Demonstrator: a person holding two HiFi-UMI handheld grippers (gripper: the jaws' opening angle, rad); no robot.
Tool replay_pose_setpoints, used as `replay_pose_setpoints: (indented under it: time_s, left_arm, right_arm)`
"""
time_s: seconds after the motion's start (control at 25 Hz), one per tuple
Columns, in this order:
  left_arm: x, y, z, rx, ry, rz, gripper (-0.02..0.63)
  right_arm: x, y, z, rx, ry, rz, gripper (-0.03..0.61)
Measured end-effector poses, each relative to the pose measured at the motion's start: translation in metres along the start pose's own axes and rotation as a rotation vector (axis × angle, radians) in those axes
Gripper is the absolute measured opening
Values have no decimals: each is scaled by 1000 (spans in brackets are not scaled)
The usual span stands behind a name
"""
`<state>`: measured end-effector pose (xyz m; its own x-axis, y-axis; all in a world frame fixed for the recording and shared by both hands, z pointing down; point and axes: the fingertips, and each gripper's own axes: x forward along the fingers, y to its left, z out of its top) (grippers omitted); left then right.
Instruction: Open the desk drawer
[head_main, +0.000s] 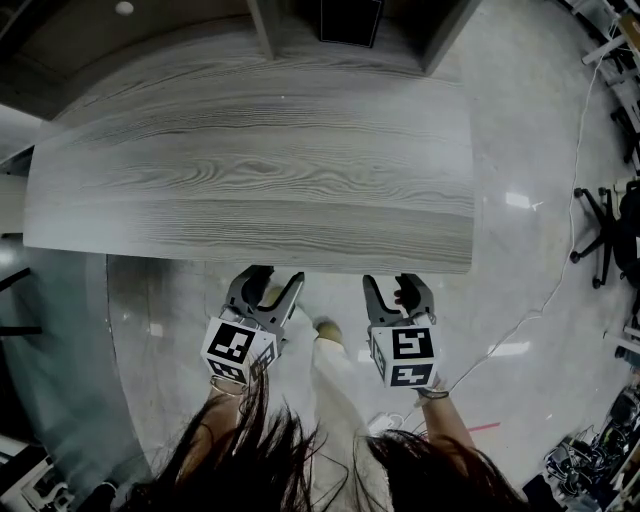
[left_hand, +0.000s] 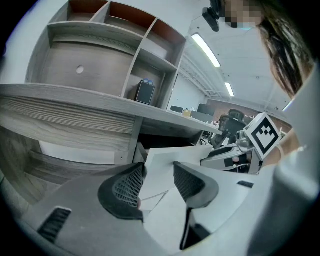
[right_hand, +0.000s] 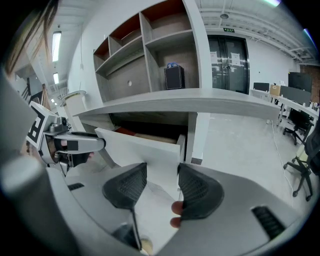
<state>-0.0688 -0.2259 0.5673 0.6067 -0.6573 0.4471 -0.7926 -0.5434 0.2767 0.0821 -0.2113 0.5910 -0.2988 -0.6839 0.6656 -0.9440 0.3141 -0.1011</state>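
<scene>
The drawer (right_hand: 142, 145) sits under the counter (head_main: 260, 170) and looks part way out, its white front tipped toward the person with a dark gap behind it. The left hand-held gripper (left_hand: 156, 185) and the right hand-held gripper (right_hand: 162, 187) both have their jaws apart and clamp nothing. The front panel stands just beyond each pair. I see no handle. The panel looks stiff, flat and smooth, so likely slippery to pinch. I'd take it by the top edge, one gripper toward each side, so it slides straight. It probably runs lightly if nothing heavy lies inside.
</scene>
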Motion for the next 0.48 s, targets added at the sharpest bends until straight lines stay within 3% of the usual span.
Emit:
replay_pose_setpoints:
  time_s: [0.48]
  left_arm:
    - [-14, -11, -11, -4, 1, 16, 179]
  right_arm:
    - [-14, 7, -13, -16, 2, 6, 198]
